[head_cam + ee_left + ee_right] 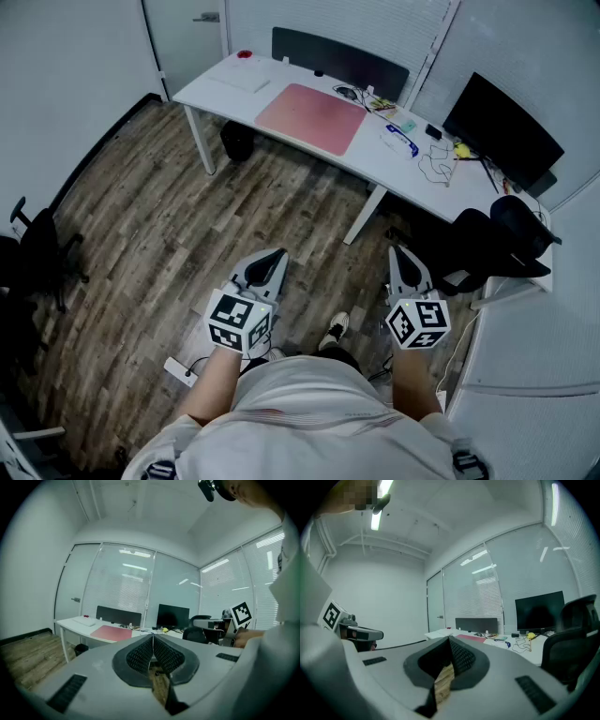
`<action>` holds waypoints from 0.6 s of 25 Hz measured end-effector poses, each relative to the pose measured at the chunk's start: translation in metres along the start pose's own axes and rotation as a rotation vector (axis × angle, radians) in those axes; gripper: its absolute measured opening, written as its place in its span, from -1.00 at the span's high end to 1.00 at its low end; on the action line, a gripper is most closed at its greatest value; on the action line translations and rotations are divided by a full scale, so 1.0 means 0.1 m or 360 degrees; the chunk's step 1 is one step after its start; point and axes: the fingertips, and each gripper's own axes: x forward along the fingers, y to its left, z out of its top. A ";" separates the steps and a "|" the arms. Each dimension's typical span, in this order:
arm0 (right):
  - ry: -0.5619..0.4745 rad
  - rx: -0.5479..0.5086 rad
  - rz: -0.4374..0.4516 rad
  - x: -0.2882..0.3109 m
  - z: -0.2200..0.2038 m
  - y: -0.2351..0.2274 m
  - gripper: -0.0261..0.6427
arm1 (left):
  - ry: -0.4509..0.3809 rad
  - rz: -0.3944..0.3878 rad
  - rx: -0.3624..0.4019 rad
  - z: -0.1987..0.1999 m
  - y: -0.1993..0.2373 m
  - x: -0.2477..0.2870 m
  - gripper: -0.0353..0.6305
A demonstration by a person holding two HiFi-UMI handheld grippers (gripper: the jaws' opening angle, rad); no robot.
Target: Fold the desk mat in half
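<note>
A pink desk mat [311,117] lies flat and unfolded on a white desk [403,169] across the room; it also shows as a thin strip in the left gripper view [111,632] and in the right gripper view [471,638]. Both grippers are held close to my body, well short of the desk. My left gripper [273,255] [153,637] is shut with nothing between its jaws. My right gripper [401,255] [449,641] is shut and empty as well.
A black office chair [487,239] stands at the desk's near right side, just ahead of my right gripper. On the desk sit a black monitor [502,131], a dark panel [337,58], a white keyboard [240,79], cables and small items. A black bin [236,141] stands under the desk. Wood floor lies between.
</note>
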 end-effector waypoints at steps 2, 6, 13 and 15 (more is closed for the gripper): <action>0.0005 -0.0003 0.0002 -0.01 -0.01 -0.01 0.78 | 0.0003 -0.0006 0.0003 0.00 -0.02 0.01 0.85; 0.0004 -0.0002 0.0016 -0.02 0.00 0.00 0.78 | 0.0004 -0.0009 0.0007 0.00 -0.05 0.02 0.85; 0.0021 0.0012 0.0024 -0.05 -0.04 -0.05 0.78 | 0.0019 -0.0023 0.0007 -0.02 -0.11 0.07 0.85; 0.0029 0.0018 0.0022 -0.06 -0.06 -0.04 0.78 | 0.0021 -0.0021 0.0004 -0.03 -0.10 0.05 0.85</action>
